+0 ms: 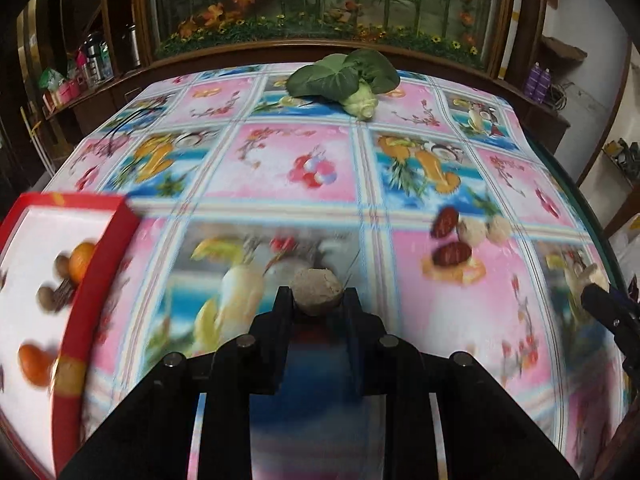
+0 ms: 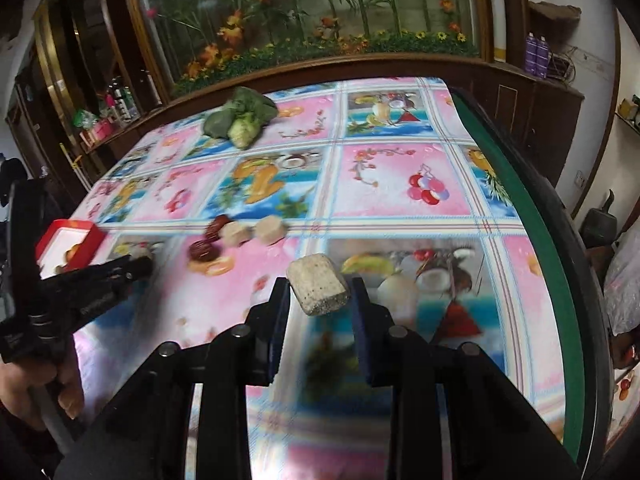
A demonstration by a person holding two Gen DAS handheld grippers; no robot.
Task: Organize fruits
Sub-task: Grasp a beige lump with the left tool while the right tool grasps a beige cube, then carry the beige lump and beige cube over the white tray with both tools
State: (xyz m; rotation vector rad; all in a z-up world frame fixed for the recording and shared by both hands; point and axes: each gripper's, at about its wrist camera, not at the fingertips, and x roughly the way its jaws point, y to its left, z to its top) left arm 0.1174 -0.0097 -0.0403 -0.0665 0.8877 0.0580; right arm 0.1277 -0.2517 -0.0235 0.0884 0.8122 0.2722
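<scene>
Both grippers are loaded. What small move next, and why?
Probably swing the left gripper left over the red box and release: it grips a round brown fruit, and that box already holds fruit. The right gripper holds a pale block.

Two claws are in view: the left claw (image 1: 316, 300) holds one round greyish-brown fruit (image 1: 316, 291), and the right claw (image 2: 320, 300) holds one pale speckled block (image 2: 318, 289).

On the worktop (image 2: 400, 184) lie two dark red dates (image 2: 203, 249) and two pale beige chunks (image 2: 272, 230), grouped together in the middle.

One leafy green vegetable (image 1: 352, 80) sits at the far edge.

One red-rimmed tray (image 1: 100, 248) stands at the left; in it are two oranges (image 1: 82, 260) and at least two small brown fruits (image 1: 48, 298), though blur makes that last count uncertain.
</scene>
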